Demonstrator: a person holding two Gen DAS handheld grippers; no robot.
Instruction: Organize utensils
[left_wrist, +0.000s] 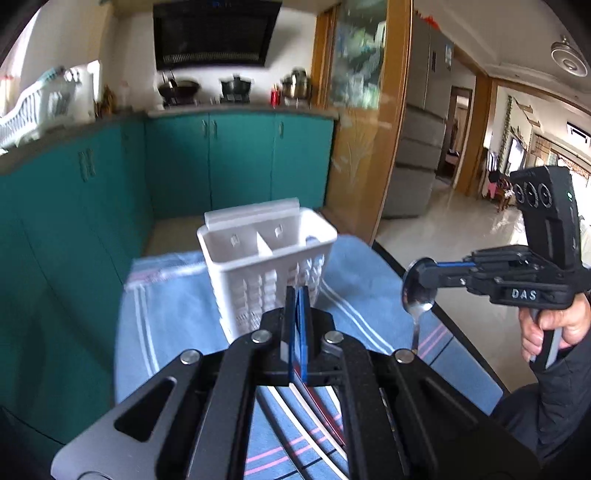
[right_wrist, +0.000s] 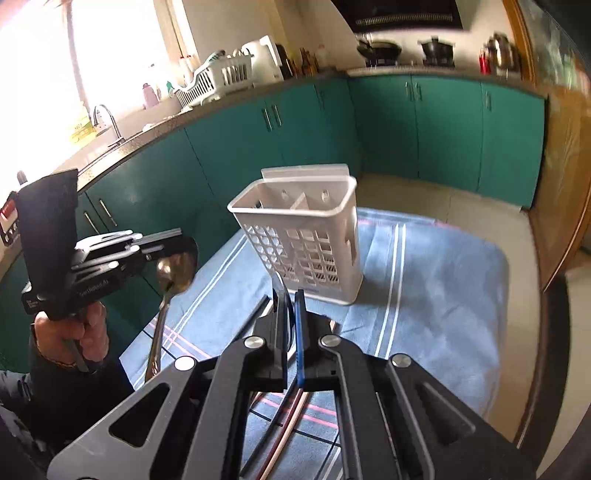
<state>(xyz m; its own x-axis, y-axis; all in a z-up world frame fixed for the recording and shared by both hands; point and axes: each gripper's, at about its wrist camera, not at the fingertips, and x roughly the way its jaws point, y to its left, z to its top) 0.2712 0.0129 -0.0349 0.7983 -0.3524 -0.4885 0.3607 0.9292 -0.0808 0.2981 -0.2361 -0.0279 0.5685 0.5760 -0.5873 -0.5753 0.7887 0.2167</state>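
A white slotted utensil basket (left_wrist: 266, 266) (right_wrist: 303, 240) with two compartments stands upright on a blue striped cloth (left_wrist: 177, 306) (right_wrist: 436, 280); nothing shows above its rim. My left gripper (left_wrist: 296, 291) (right_wrist: 188, 251) is shut on the bowl of a metal spoon (right_wrist: 171, 275), whose handle hangs down left of the basket. My right gripper (right_wrist: 290, 295) (left_wrist: 415, 273) is shut on the bowl of a second spoon (left_wrist: 419, 301), its handle also hanging down, right of the basket. Both grippers hover above the cloth, short of the basket. Several chopsticks (right_wrist: 284, 417) (left_wrist: 314, 417) lie on the cloth below the grippers.
Teal cabinets (left_wrist: 240, 162) (right_wrist: 443, 129) run behind the table under a counter with a white dish rack (right_wrist: 218, 79) and pots on a stove (left_wrist: 181, 88). A wooden door frame (left_wrist: 395, 110) stands right. The table's dark edge (left_wrist: 458, 332) runs close by the right spoon.
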